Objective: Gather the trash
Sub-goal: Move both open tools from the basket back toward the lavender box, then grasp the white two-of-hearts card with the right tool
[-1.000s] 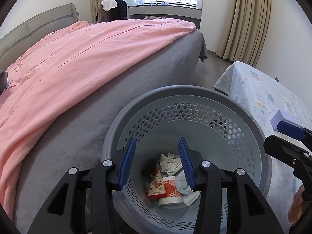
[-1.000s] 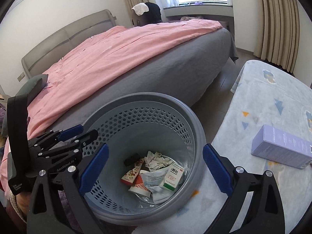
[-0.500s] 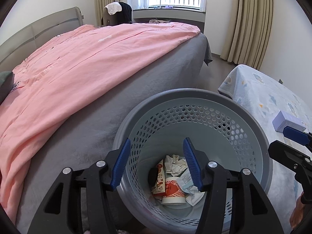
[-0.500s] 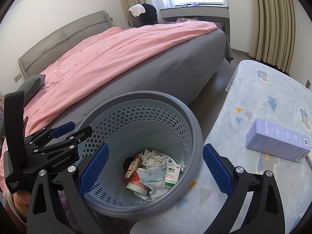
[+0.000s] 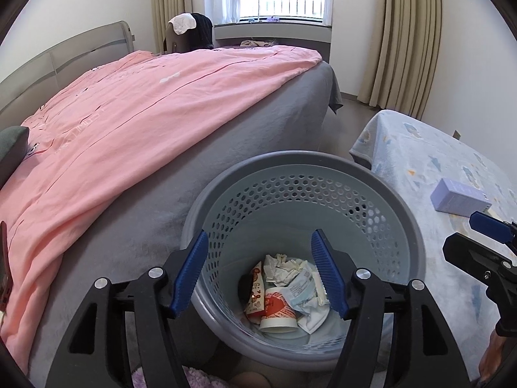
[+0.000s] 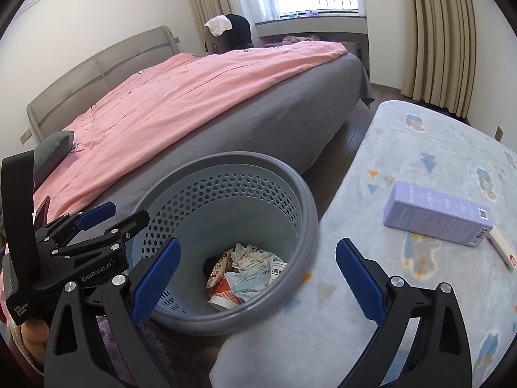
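Observation:
A grey perforated trash basket [image 5: 410,223] [image 6: 303,200] stands between the bed and a low blanket-covered table. It holds trash [image 5: 284,287] [image 6: 245,271]: a paper cup, wrappers, crumpled paper. My left gripper [image 5: 261,270] is open and empty above the basket's near side. My right gripper [image 6: 257,271] is open wide and empty over the basket's right rim. A lavender box [image 6: 436,216] [image 5: 458,195] lies on the table, with a small white strip [image 6: 502,247] beside it.
A bed with a pink cover [image 5: 135,123] and grey sheet [image 6: 258,123] fills the left. The pale blue patterned blanket [image 6: 420,148] covers the table on the right. Curtains [image 5: 407,38] and a window stand behind. A purple fuzzy rug [image 5: 197,378] lies below the basket.
Both grippers have pulled back and risen from the basket. The left gripper has opened wider. The right view has swung right, showing more of the table and box.

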The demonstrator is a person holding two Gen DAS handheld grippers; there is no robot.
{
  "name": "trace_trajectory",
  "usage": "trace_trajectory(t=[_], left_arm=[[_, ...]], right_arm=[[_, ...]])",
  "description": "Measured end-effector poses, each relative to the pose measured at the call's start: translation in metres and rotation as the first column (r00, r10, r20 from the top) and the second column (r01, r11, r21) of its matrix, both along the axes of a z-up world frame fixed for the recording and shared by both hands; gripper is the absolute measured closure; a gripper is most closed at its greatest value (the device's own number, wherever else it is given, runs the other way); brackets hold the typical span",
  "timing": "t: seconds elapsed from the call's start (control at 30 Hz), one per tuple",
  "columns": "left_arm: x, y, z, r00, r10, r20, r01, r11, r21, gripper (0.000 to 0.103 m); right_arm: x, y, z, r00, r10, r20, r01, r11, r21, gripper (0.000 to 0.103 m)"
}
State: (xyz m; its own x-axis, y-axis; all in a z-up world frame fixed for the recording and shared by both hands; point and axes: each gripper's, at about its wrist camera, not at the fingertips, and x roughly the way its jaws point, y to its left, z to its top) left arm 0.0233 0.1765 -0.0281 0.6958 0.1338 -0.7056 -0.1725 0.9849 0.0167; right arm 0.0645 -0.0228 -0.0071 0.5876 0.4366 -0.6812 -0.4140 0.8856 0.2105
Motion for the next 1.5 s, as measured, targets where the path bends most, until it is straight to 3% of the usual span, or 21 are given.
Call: trace_trajectory(t=[0.43,0.83,1.2,1.5], left_arm=[[-0.024,-0.062,0.019,0.992,-0.124,0.027,0.124,0.992,-0.009,0.038],[-0.03,-0.13,0.018,0.971,-0.238,-0.002,0.238,0.971,-0.036,0.038],[-0.004,-0.178,0.009,0.95,-0.312,-0.028,0.312,0.95,-0.028,0.038],[0.024,-0.203,-0.004,0.933,-0.357,-0.047,0.358,0.934,-0.004,0.038]], right_arm=[[-0.039,-0.082,0.006,0.989,-0.151,0.002,0.151,0.989,0.005,0.008],[-0.051,-0.184,0.003,0.953,-0.303,0.02,0.303,0.953,-0.015,0.008],[-0.009,-0.26,-0.021,0.929,-0.371,0.014,0.371,0.925,-0.081,0.008],[0.046,-0.283,-0.046,0.934,-0.357,-0.014,0.351,0.925,-0.149,0.008]])
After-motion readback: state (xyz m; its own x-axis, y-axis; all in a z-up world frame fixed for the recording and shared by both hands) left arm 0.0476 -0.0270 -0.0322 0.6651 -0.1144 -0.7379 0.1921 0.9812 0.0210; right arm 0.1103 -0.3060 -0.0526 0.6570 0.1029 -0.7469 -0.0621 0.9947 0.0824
